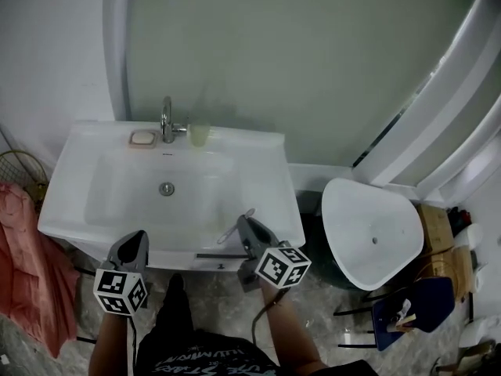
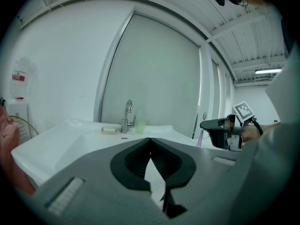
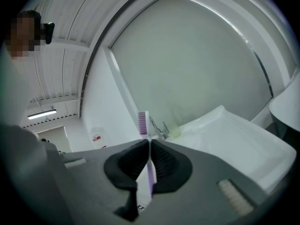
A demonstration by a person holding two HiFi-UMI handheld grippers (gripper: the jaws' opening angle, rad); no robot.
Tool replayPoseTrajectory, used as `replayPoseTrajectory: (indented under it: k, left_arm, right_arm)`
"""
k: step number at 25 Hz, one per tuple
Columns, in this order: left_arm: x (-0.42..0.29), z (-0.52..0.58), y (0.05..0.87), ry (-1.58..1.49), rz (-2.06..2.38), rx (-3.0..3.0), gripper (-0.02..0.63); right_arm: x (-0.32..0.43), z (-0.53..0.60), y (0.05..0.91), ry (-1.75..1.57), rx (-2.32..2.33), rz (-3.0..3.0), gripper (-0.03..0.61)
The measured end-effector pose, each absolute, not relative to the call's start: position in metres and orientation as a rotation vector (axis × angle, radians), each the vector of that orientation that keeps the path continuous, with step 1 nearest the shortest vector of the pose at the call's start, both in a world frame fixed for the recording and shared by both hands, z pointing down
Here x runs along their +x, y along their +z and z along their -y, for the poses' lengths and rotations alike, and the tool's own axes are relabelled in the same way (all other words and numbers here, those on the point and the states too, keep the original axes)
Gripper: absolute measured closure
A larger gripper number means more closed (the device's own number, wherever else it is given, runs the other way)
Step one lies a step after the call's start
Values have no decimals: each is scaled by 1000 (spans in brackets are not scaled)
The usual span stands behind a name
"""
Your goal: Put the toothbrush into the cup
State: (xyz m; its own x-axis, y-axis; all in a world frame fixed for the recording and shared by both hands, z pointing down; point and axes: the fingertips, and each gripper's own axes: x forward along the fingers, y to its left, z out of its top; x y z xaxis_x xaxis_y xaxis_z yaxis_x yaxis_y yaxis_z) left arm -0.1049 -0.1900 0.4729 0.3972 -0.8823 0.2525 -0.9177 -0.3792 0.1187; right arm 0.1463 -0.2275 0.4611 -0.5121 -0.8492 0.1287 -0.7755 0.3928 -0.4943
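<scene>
A white sink (image 1: 258,171) stands against the wall. A pale green cup (image 1: 200,134) sits on the sink's back ledge, just right of the chrome tap (image 1: 166,120). My right gripper (image 1: 244,222) hovers over the sink's front right rim, shut on a purple-and-white toothbrush (image 1: 235,228). In the right gripper view the toothbrush (image 3: 144,124) stands bristles-up between the jaws of the right gripper (image 3: 149,142), far short of the cup (image 3: 175,131). My left gripper (image 1: 141,236) is at the front left edge. In its own view the left gripper (image 2: 150,139) is shut and empty, and the cup (image 2: 139,125) shows ahead.
A soap dish (image 1: 142,138) lies left of the tap. A white oval fixture (image 1: 372,233) stands to the right of the sink, with cardboard boxes (image 1: 434,229) and a blue chair (image 1: 415,304) beyond. Pink cloth (image 1: 23,265) and a wire basket (image 1: 19,167) are at the left.
</scene>
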Motion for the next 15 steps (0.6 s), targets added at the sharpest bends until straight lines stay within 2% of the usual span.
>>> replayPoseTrajectory:
  k: [15]
  left_arm:
    - [-140,377,459,198,1510,2471,604]
  right_arm:
    - [120,401,441,-713,-1580,-2444,560]
